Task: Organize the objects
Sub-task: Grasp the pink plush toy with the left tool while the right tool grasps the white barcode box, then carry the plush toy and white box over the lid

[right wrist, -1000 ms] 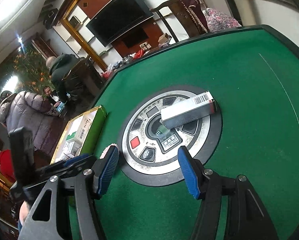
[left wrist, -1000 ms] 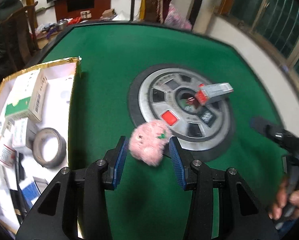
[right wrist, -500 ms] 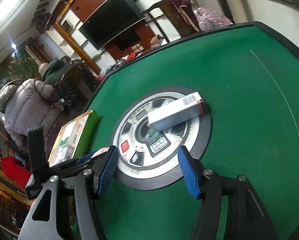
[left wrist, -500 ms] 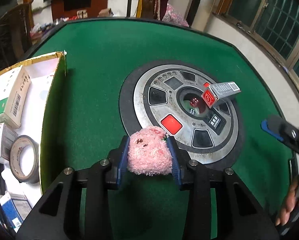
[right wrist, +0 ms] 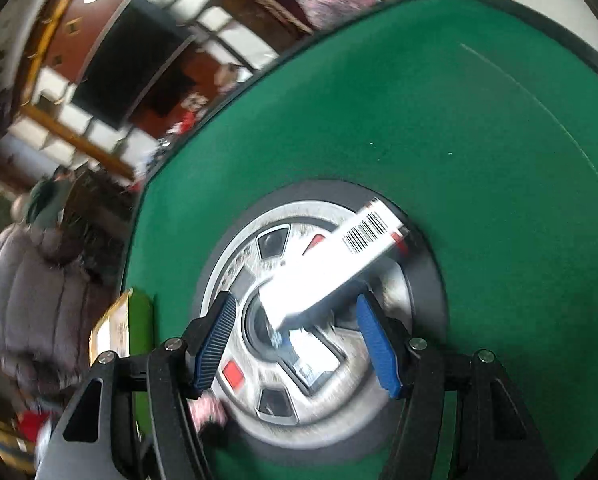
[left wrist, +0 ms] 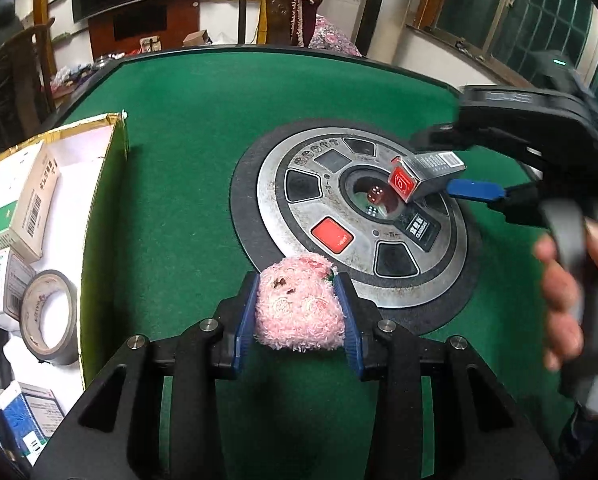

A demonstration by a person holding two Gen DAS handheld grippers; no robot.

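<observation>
1. The left gripper (left wrist: 299, 316) has its jaws clamped on the pink plush toy (left wrist: 299, 312), low over the green counter (left wrist: 187, 184); lift it clear before crossing to the box (left wrist: 99, 184).
2. The right gripper (right wrist: 299, 336), jaws wide and empty, straddles the silver carton (right wrist: 339, 264) on the dice console (left wrist: 291, 160); centre it before squeezing.

We hold the left gripper (left wrist: 299, 312) tilted downward, its blue pads pressed against both sides of a pink plush toy (left wrist: 299, 312). Our right gripper (right wrist: 297, 340) angles down too, jaws standing apart around a box's (right wrist: 339, 264) near end, our right hand (left wrist: 571, 280) wrapped on its handle.
</observation>
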